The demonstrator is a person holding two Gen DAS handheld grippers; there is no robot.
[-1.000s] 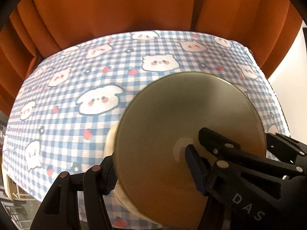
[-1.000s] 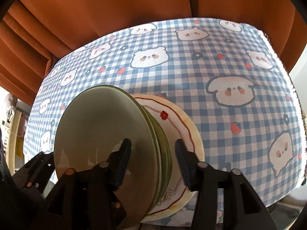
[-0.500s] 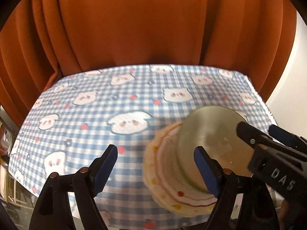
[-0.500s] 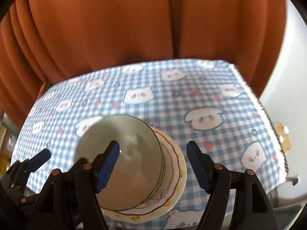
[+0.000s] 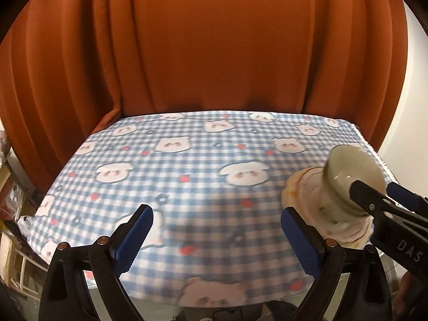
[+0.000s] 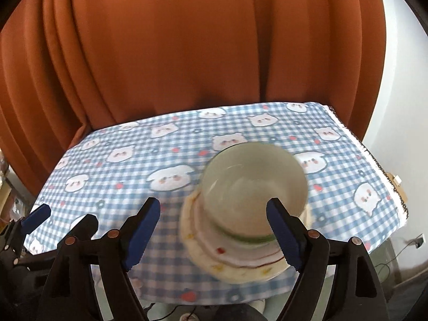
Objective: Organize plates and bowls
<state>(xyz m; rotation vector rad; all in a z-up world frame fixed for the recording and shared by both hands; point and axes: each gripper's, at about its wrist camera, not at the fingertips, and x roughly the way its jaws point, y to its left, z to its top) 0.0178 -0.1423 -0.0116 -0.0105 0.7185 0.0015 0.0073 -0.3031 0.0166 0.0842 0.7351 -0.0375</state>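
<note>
Between your right gripper jaws: pale green bowl, glossy, blurred, stacked on a cream plate with red rim line | right jaws wide, gripping nothing | left gripper jaws wide, empty; stack lies beyond its right jaw | checked tablecloth beneath

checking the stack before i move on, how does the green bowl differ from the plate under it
The green bowl is deep with tall walls; the plate is flat and shallow. The bowl is plain pale green; the plate is cream with a red line and small coloured motifs. The bowl sits on top; the plate lies on the checked tablecloth and reaches out past the bowl's base. Both are round and upright.
</note>
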